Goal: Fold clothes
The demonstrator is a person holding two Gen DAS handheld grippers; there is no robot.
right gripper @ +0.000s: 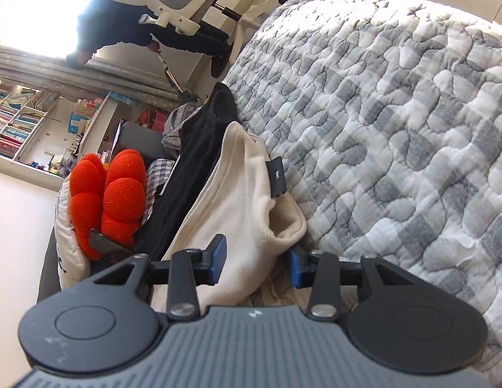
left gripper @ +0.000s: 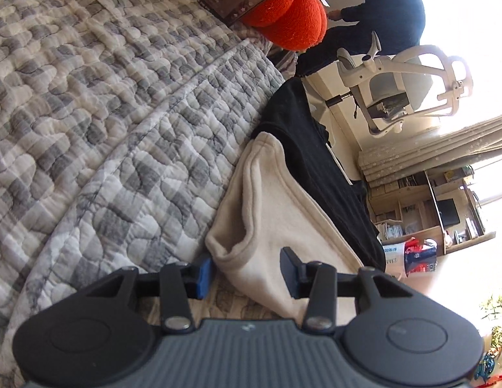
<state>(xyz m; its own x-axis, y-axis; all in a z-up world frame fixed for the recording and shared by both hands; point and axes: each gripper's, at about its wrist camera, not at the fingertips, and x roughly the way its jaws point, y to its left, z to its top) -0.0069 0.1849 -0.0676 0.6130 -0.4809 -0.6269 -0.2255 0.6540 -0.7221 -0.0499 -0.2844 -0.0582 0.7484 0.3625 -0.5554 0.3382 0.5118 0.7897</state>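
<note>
Holding two grippers wide open, we grasp nothing yet. Between the fingers of our left gripper (left gripper: 246,273) sits a folded corner of the cream fleece garment (left gripper: 267,213), touching neither pad clearly. Our right gripper (right gripper: 256,263) likewise straddles another edge of that fleece, near its black label (right gripper: 277,177). A black garment (left gripper: 302,148) lies just beside it, both on a grey checked quilt (left gripper: 105,97).

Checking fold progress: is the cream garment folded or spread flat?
Folded, at least partly: the cream garment is doubled over in layers beside the black garment on the quilt. Both tools open, straddling its corners.
</note>
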